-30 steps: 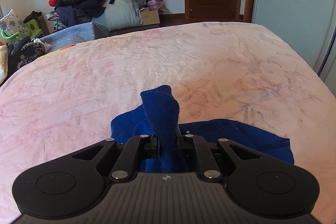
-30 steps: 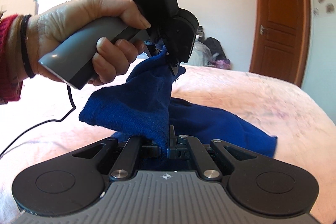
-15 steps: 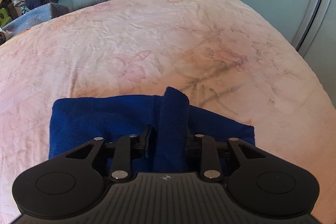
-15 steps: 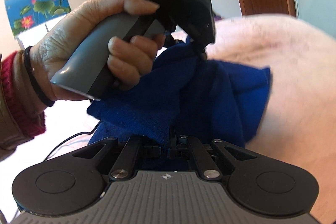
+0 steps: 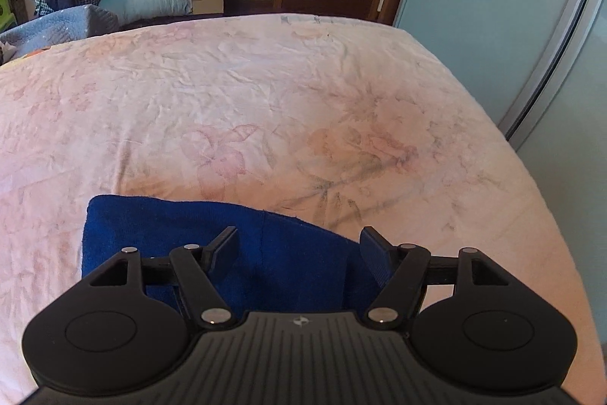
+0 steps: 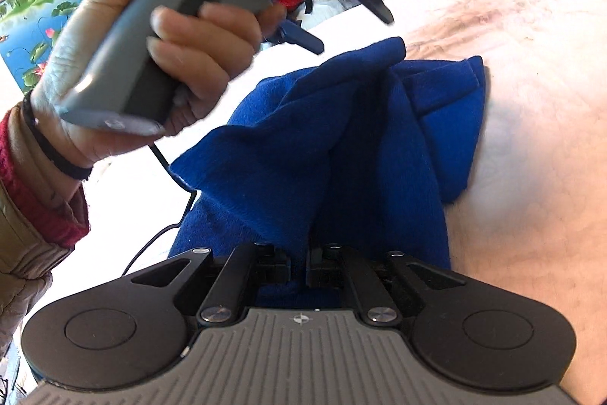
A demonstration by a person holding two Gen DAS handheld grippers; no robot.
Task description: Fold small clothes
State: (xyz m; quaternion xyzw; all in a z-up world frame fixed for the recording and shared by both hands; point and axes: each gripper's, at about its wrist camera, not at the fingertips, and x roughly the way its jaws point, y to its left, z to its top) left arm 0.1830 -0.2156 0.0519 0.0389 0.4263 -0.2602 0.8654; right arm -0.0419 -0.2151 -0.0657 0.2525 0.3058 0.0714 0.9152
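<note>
My left gripper [image 5: 299, 245] has just been opening; its jaws stand wide above the blue garment [image 5: 159, 234], pressing nothing. My right gripper [image 6: 299, 262] pinches a fold. Lying on the bed [image 5: 303, 101], it looks soft, light, floppy; I'd grip edges or corners.

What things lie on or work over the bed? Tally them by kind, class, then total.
Blue cloth: 1
Claws: 2, the left claw and the right claw
Hand: 1
Bed: 1
Total: 5
</note>
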